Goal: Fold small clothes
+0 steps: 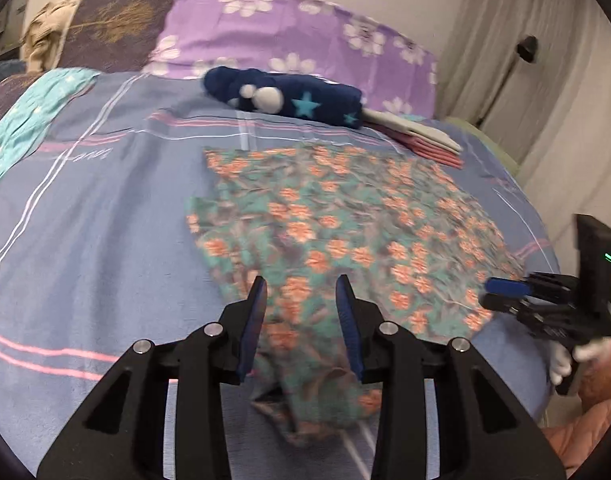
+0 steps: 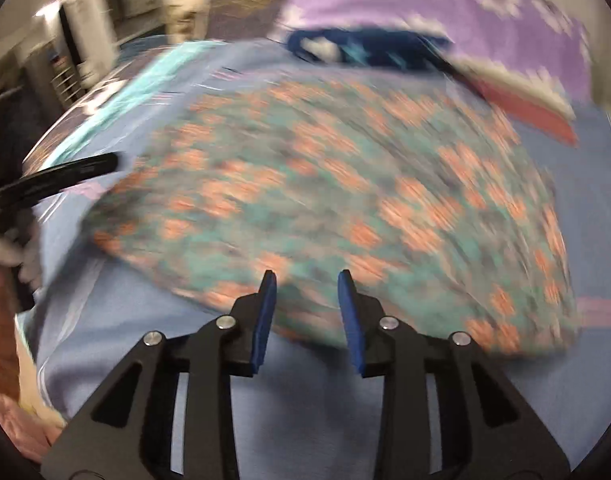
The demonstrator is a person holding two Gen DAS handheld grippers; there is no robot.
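Thin, crinkled cotton garment, teal ground with an orange flower print (image 1: pixel 345 232), spread mostly flat on the bed, its near corner bunched into loose folds at the front edge. Bed covering: smooth blue-grey sheet with pink and white stripes (image 1: pixel 105 208), soft and slightly rumpled. At the head of the bed, a lilac pillow with white flowers (image 1: pixel 297 28) beside a dark purple pillow with a gold leaf motif (image 1: pixel 117 20). In front of the lilac pillow, a navy fleece roll with turquoise stars and white spots (image 1: pixel 289 96), cylindrical and plush; beside it, a flat folded stack of pink and cream cloths (image 1: pixel 425 140). Left hand-held gripper (image 1: pixel 301 284): black frame, ribbed blue pads, jaws parted above the bunched corner with nothing clamped. Right hand-held gripper (image 2: pixel 307 276): same build, jaws likewise apart, poised over the garment's near edge, gripping nothing; the right wrist view is heavily blurred. A white-gloved hand (image 1: pixel 577 354) carries the right gripper.
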